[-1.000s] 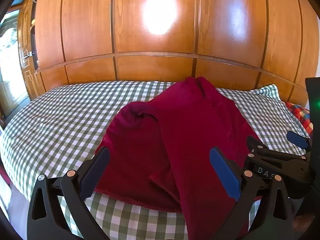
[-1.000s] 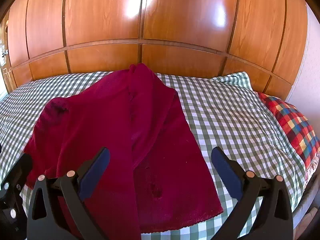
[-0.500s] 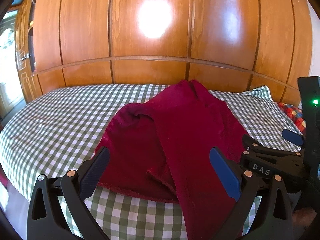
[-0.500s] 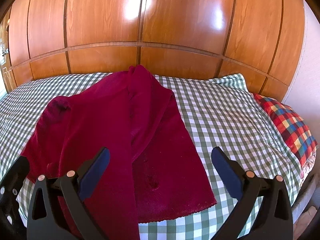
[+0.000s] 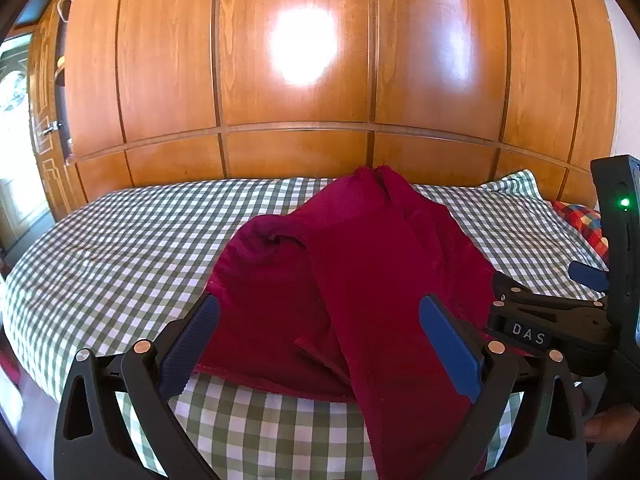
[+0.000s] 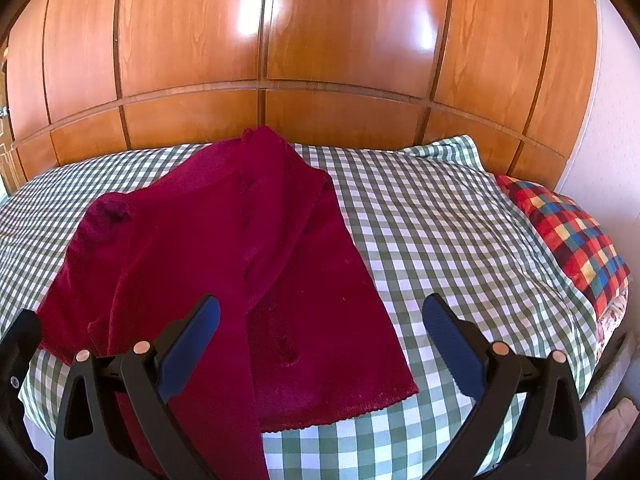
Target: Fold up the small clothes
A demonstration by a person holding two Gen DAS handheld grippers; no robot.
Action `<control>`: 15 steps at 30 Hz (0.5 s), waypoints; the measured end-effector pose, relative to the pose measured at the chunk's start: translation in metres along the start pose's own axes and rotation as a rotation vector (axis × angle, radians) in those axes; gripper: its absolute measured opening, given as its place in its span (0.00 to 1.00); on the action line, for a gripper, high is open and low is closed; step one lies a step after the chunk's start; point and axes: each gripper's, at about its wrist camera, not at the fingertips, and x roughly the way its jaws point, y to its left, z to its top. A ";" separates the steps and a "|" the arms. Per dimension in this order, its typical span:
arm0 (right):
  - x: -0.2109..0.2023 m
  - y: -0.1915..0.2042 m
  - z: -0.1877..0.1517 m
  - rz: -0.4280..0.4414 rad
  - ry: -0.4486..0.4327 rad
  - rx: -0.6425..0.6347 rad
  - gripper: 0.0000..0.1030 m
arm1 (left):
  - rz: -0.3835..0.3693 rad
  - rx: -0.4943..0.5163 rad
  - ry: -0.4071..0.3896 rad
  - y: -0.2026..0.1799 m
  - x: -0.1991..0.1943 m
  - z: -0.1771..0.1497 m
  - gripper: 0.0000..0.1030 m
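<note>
From the left wrist camera, the left tongs [image 5: 320, 334] stand spread wide with nothing between the blue pads [image 5: 192, 340], hanging over the near edge of the bed [image 5: 120, 248]. The bed wears a green-and-white checked cover. A dark red garment [image 5: 360, 264] lies on it, roughly in the middle, running from close to the wooden panelled wall [image 5: 296, 80] toward the near edge. One long part crosses over the rest and hangs off the near edge between the pads. A bunched fold sits on its left side. At the right, the right tongs [image 5: 540, 284] come into sight from the side, just over the garment's right edge, their fingers apart. Behind them a bit of multicoloured plaid pillow [image 5: 580, 220] shows.

From the right wrist camera, the right tongs [image 6: 320, 334] are likewise spread and empty, above the garment's [image 6: 240, 248] near hem. The garment lies on the left half of the bed [image 6: 440, 240], its right edge straight and its hem flat on the checked cover. The plaid pillow [image 6: 568, 236] lies at the bed's far right end, well apart from the garment.
</note>
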 end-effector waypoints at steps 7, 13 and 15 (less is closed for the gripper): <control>-0.002 -0.003 -0.002 -0.001 0.012 0.013 0.98 | -0.023 0.024 -0.011 -0.006 -0.004 0.000 0.96; 0.001 -0.010 -0.004 0.000 0.025 0.032 0.98 | -0.038 0.053 -0.012 -0.013 -0.007 -0.003 0.96; 0.003 -0.013 -0.005 0.000 0.032 0.044 0.98 | -0.042 0.058 -0.012 -0.014 -0.008 -0.003 0.96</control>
